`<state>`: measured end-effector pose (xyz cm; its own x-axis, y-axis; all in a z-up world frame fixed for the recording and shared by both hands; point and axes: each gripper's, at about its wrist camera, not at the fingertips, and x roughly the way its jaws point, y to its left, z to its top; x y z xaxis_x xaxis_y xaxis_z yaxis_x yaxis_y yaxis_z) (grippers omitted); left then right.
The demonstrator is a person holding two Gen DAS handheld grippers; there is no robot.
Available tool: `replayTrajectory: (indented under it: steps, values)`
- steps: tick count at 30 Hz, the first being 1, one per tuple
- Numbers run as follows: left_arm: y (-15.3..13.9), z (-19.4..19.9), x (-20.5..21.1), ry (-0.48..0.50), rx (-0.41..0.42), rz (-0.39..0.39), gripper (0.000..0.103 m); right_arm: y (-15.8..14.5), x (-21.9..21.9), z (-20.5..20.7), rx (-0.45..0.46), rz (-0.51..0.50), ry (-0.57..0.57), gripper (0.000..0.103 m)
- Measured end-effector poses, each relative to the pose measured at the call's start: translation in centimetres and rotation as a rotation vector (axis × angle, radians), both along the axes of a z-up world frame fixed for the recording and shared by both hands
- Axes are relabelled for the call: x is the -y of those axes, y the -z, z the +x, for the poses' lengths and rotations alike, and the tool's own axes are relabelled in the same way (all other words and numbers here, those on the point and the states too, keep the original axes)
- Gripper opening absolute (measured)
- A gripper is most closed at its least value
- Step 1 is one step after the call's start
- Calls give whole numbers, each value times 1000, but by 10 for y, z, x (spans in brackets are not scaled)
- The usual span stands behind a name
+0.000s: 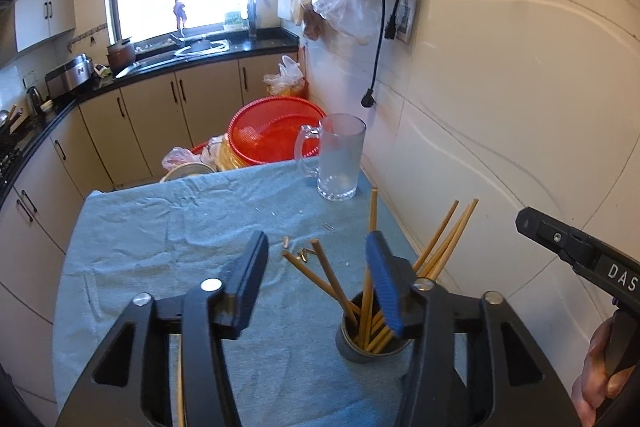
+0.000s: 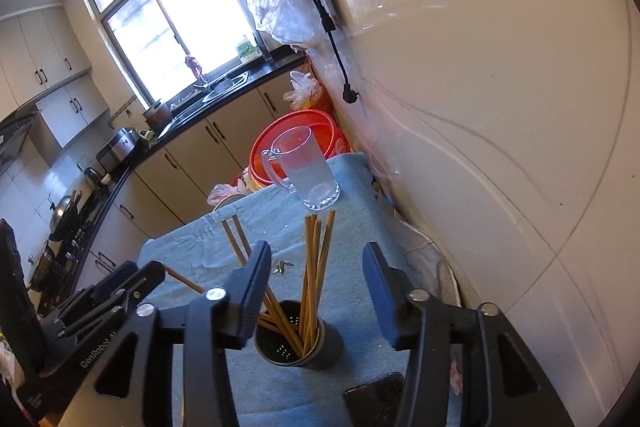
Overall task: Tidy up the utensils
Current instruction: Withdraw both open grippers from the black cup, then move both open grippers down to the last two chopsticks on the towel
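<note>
Left wrist view: the left gripper (image 1: 318, 279) is hovering over a table covered with a blue cloth (image 1: 160, 227), its jaws standing apart with nothing between the pads. The chopsticks (image 1: 368, 307) are standing in a dark cylindrical holder (image 1: 360, 347), which is resting on the cloth below the right-hand finger; the sticks are fanning out, several leaning toward the white wall. A glass mug (image 1: 340, 159) is standing upright near the far edge of the table, well apart from the holder. The right gripper (image 1: 576, 247) is entering from the right edge, gripped by a hand (image 1: 596, 379).

Right wrist view: the right gripper (image 2: 316, 287) is pointing down at the holder (image 2: 300, 343), which is sitting between its fingers lower in the frame. Its jaws are standing apart, gripping nothing. The chopsticks (image 2: 314, 267) are rising from the holder, mostly upright. The left gripper (image 2: 116, 291) is showing at the left. A dark phone (image 2: 376, 399) is lying flat on the cloth (image 2: 352, 227) just beside the holder.
</note>
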<state>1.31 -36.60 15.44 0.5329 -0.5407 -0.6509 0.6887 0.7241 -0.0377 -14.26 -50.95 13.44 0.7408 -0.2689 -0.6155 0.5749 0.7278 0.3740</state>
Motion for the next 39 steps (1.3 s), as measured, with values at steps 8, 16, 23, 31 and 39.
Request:
replayTrajectory:
  steps: [8, 16, 23, 31, 39]
  values:
    - [-15, -7, -27, -57, 64, -19, 72, -6, -21, -5, -10, -52, -3, 73]
    - [-17, -3, -61, -123, 92, -13, 78, -13, -45, -3, -16, -86, -43, 79]
    - [-12, 4, -91, -175, 83, -6, 79, -13, -69, 3, -24, -76, -96, 80]
    - [-2, 14, -125, -233, 61, 8, 79, -9, -93, 12, -28, -74, -147, 80]
    - [5, 27, -154, -289, 51, 15, 79, -6, -123, 32, -50, -86, -223, 80]
